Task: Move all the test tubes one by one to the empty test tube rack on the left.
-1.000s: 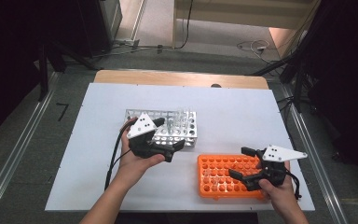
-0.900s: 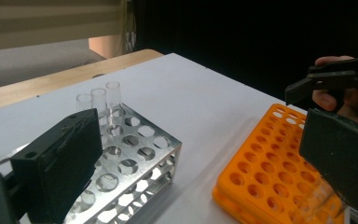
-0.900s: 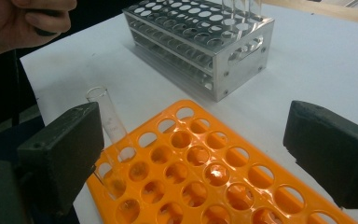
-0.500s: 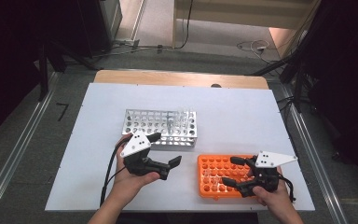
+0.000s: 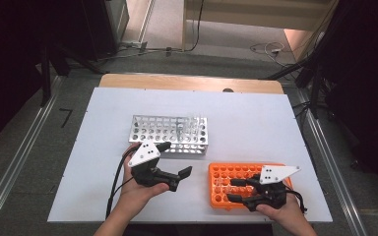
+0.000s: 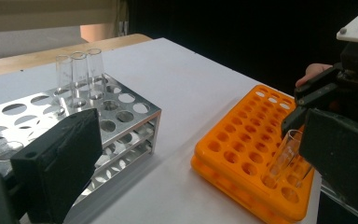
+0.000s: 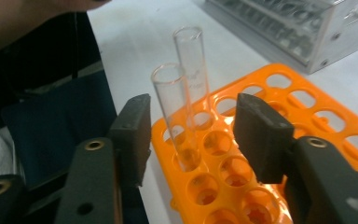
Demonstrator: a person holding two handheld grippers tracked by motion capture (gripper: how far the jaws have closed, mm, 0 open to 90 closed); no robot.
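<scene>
An orange tube rack [image 5: 226, 173] [image 7: 303, 116] [image 6: 242, 154] lies at the near right of the white table. Two clear glass tubes stand in its near-left holes. My right gripper [image 5: 232, 190] [image 7: 193, 123] reaches over the rack from the right. Its jaws have just been closing and straddle the nearer tube [image 7: 172, 112] [image 6: 284, 156]; the pads stand short of the glass. The second tube [image 7: 193, 70] stands just behind. My left gripper [image 5: 174, 158] [image 6: 200, 140] hovers open with nothing between its jaws, between the orange rack and a metal rack [image 5: 170, 132] [image 6: 121, 121] holding three glass tubes [image 6: 79, 70].
Bare white table top [image 5: 256, 123] stretches behind and right of the racks. A wooden edge [image 5: 187, 81] borders the far side. Cables trail from both grippers toward the near edge. The floor around is dark.
My left gripper drew back from the metal rack toward the near edge and settled lower. The right gripper's jaws narrowed around the tube in the orange rack.
</scene>
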